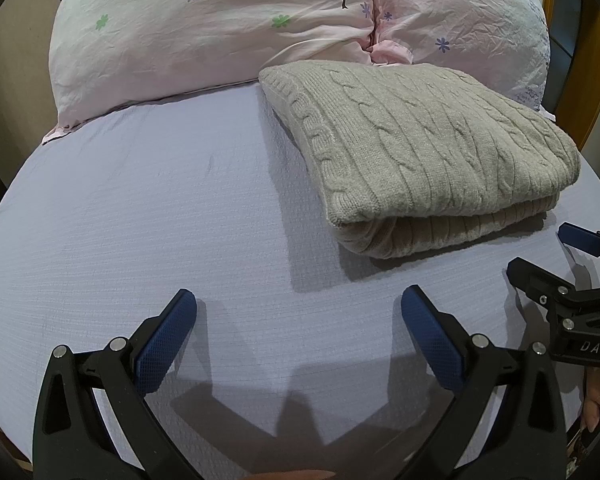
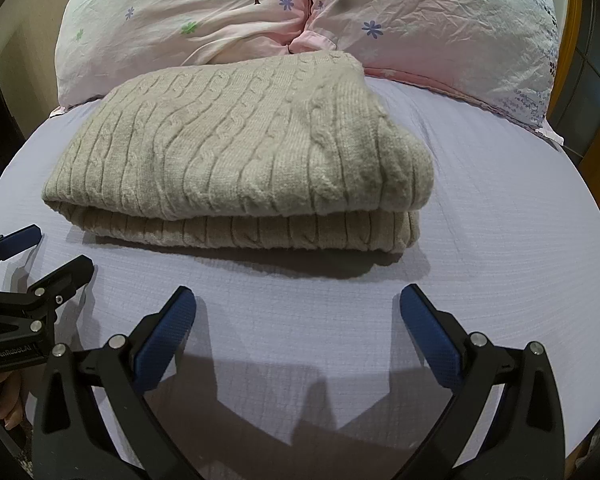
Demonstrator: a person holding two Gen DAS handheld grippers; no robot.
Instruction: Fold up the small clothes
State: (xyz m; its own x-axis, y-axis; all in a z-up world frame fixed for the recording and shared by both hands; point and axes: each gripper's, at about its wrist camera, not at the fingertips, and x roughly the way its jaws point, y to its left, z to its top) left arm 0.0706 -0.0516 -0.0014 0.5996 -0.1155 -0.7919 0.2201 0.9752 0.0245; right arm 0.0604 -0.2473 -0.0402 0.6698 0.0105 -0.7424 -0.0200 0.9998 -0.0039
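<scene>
Lay folded on the lilac bedsheet point(image 2: 480, 280): a beige cable-knit sweater point(image 2: 236, 160), doubled over into a thick rectangle, two layers visible along its near edge. Rested with its far end against, or perhaps just short of, the pink floral pillows point(image 2: 420, 20) at the head of the bed; hard to say which under the fisheye bend. Sat ahead and to the right in the left wrist view, sweater point(image 1: 428, 148), pillows point(image 1: 204, 28) behind, sheet point(image 1: 140, 220) bare in front.

Hovered near the sheet, short of the sweater's near edge: left gripper point(image 1: 299, 299), blue-padded fingers spread wide, nothing between them. Likewise right gripper point(image 2: 298, 297), fingers wide apart and empty. Showed at each other's frame edge: right gripper point(image 1: 548, 248) beside the sweater's near corner, left gripper point(image 2: 56, 248) close to its other corner, both clear of the knit.
</scene>
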